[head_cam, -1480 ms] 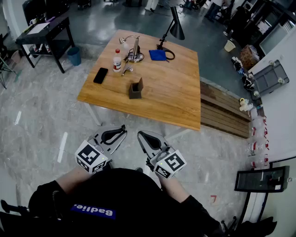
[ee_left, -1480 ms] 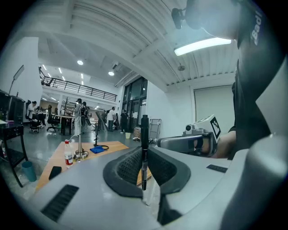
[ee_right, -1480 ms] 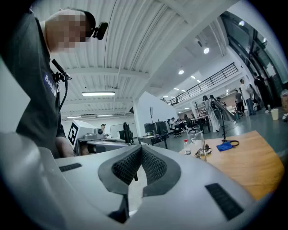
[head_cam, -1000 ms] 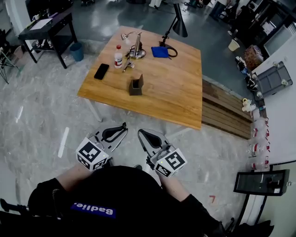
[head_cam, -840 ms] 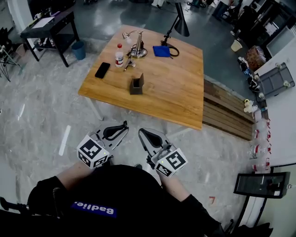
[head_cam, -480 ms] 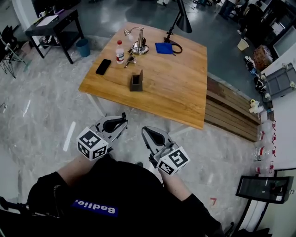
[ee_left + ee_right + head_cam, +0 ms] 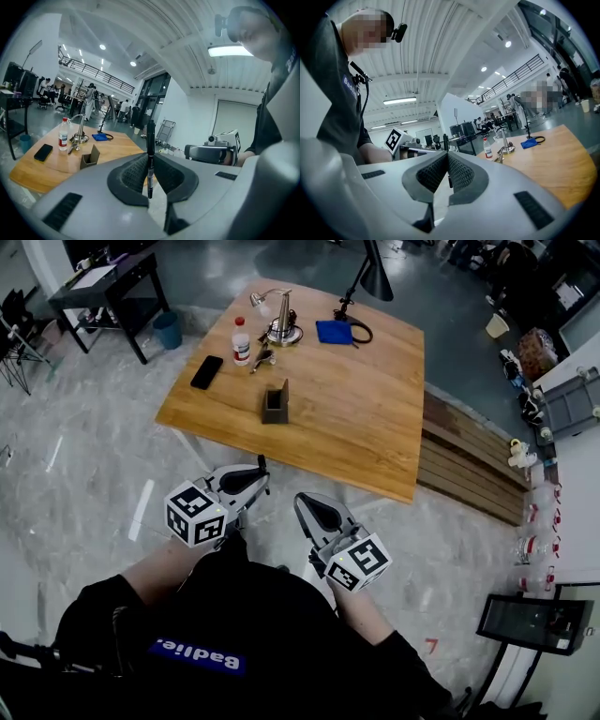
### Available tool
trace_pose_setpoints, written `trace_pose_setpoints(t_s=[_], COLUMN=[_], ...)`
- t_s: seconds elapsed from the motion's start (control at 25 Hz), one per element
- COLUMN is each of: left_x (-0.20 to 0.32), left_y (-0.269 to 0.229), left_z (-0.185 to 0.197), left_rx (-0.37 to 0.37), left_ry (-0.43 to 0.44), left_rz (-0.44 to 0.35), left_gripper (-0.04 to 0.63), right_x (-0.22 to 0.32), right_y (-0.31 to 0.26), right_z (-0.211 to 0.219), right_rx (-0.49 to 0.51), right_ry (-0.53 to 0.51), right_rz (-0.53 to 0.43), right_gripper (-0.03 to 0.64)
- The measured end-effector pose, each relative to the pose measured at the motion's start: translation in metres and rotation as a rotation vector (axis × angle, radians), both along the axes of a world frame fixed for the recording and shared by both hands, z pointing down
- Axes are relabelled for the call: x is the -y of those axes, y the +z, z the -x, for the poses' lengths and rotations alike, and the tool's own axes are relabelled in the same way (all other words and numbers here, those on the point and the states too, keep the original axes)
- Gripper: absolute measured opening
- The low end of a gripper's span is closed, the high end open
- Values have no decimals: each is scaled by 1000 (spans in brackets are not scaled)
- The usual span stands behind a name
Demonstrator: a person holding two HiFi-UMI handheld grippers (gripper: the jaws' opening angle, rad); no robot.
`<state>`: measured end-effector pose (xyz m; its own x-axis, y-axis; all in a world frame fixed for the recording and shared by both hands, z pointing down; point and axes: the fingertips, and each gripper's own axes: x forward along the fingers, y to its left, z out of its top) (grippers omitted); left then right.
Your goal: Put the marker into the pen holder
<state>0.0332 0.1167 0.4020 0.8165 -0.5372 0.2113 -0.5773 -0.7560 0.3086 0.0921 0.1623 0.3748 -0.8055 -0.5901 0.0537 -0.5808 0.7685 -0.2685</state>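
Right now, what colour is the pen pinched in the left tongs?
The marker is black; the left gripper view shows it best.

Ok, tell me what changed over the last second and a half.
The left hand-held gripper moved forward toward the square wooden table, which has come slightly nearer. Unchanged: it stays shut on the black marker; the right hand-held gripper stays shut, empty; the brown pen holder sits untouched.
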Motion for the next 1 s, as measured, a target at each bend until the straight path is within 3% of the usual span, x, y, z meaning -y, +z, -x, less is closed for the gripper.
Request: trace_pose_setpoints(t_s=[0.52,0.76,1.0], left_x=[138,174,203], left_y=[38,66,94], left_z=[36,40,30], left_rx=[-141,-207,-315], left_ry=[170,253,250], left_rz=[204,362,547], left_gripper=[44,44,44], right_x=[130,171,194], right_y=[14,17,26], right_z=[50,67,64], right_rx=[-57,-68,-73], right_ry=[145,205,207], right_rz=[79,104,130], right_gripper=[6,6,6])
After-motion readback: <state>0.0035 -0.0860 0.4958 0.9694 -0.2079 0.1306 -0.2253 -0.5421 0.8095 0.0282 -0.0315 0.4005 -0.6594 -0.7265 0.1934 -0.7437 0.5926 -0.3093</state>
